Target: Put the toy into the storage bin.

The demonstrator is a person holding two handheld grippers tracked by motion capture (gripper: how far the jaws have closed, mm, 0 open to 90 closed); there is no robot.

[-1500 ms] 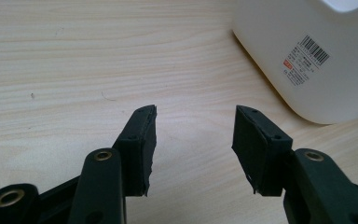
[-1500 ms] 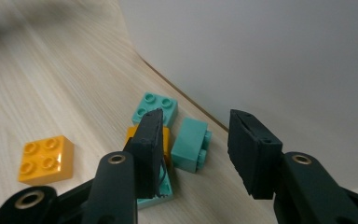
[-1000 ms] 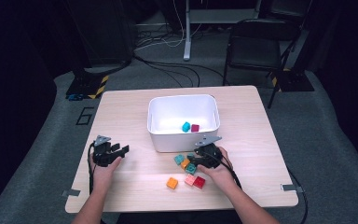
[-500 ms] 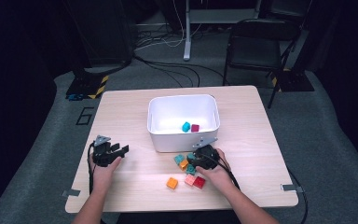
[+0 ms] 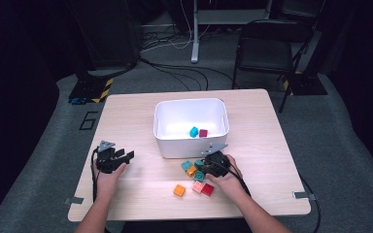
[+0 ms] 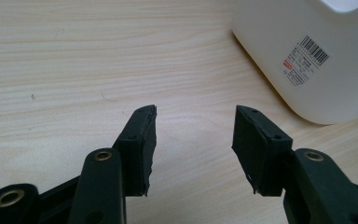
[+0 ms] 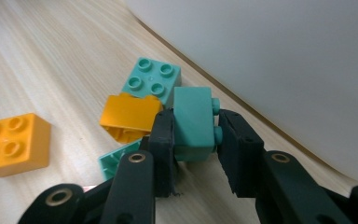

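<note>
1. Right hand rests low on the tabletop, just before the white bin.
2. Right hand-held gripper is clamped on a teal brick, held among loose bricks beside the bin wall.
3. Left hand-held gripper sits spread wide, empty, well apart.

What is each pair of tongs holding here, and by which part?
The right tongs clamp a teal brick across its two broad faces, studs against one jaw. The left tongs are open, holding nothing.
</note>
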